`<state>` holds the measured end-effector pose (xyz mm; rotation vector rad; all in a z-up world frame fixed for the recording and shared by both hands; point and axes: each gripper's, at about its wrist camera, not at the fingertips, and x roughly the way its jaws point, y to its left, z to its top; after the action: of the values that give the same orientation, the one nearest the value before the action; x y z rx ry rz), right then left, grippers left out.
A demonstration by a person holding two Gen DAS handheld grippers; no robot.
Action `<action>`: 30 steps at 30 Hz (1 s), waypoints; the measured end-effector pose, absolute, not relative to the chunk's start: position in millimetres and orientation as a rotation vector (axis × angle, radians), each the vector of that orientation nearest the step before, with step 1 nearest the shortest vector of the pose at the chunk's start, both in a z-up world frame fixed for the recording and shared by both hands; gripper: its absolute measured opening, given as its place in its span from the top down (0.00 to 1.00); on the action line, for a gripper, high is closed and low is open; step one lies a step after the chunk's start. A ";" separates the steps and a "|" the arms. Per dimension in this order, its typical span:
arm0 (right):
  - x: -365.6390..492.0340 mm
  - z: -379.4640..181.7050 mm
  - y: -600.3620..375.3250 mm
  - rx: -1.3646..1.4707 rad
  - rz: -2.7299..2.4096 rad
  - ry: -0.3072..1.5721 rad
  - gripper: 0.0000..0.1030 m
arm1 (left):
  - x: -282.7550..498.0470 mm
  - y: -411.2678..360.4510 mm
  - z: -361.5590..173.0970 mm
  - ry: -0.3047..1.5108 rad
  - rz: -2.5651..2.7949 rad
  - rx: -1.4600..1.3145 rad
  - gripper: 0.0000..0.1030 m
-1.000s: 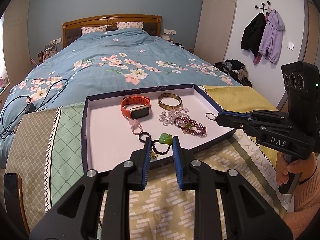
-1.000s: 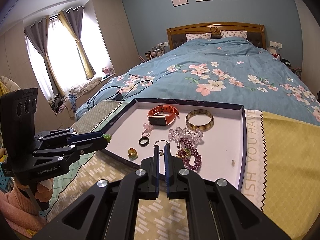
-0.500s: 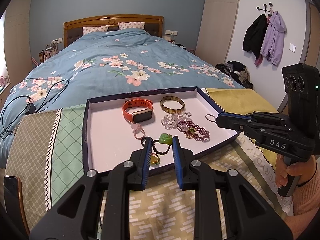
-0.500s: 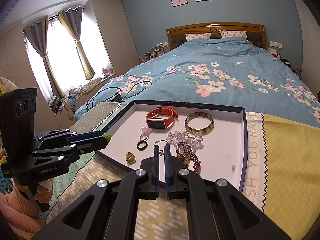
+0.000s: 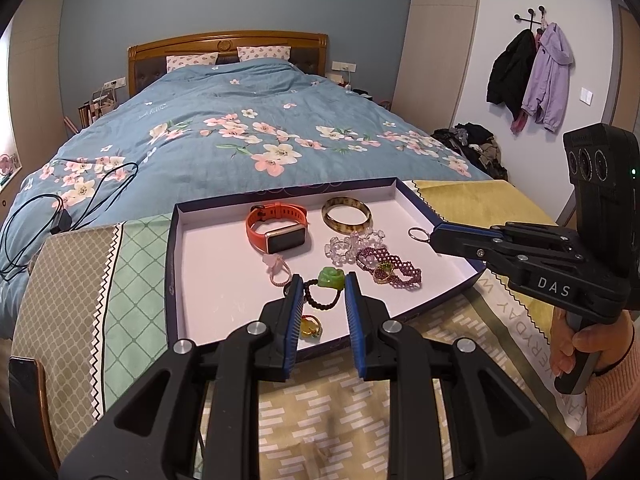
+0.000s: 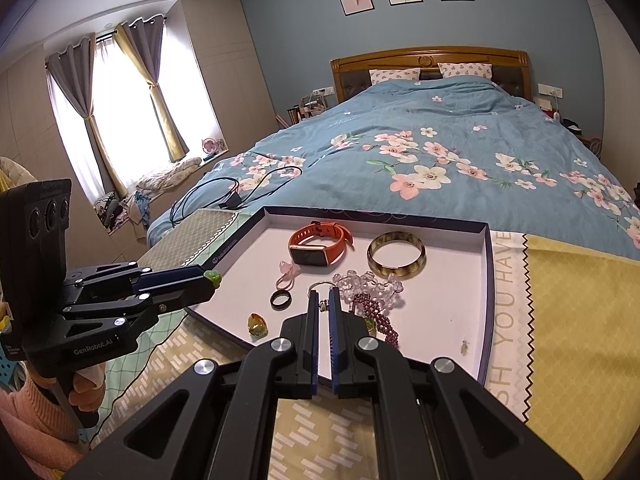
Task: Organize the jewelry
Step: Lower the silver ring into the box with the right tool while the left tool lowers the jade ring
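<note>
The left gripper [image 5: 320, 292] jaws hold the green-flower bead bracelet [image 5: 325, 287] above the tray [image 5: 172, 264]'s near edge. The right gripper [image 6: 324, 304] jaws, nearly closed, seemingly pinch a silver ring [image 5: 417, 234], partly hidden.

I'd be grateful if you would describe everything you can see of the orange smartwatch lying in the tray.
The orange smartwatch has a matte, rubbery-looking strap with a buckle and a dark rectangular screen in a pale metallic frame; the screen is off. It rests on its side, with the strap curled into a loop behind the face, toward the far edge of the white-floored tray. It lies left of the amber bangle, apart from it, and nothing grips it.
</note>
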<state>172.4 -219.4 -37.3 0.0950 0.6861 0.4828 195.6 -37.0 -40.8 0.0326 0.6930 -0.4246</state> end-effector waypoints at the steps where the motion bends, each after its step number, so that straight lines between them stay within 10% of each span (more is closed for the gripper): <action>1: 173.2 -37.1 -219.2 0.095 0.481 0.685 0.97 | 195.9 -37.1 -40.4 0.692 -0.424 0.033 0.79; 30: 184.8 -45.8 -219.8 0.098 0.473 0.698 0.97 | 204.0 -42.2 -41.1 0.696 -0.421 0.040 0.79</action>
<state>184.8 -219.8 -45.8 0.0983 0.6979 0.4733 204.0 -42.2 -41.1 0.0398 0.6958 -0.4207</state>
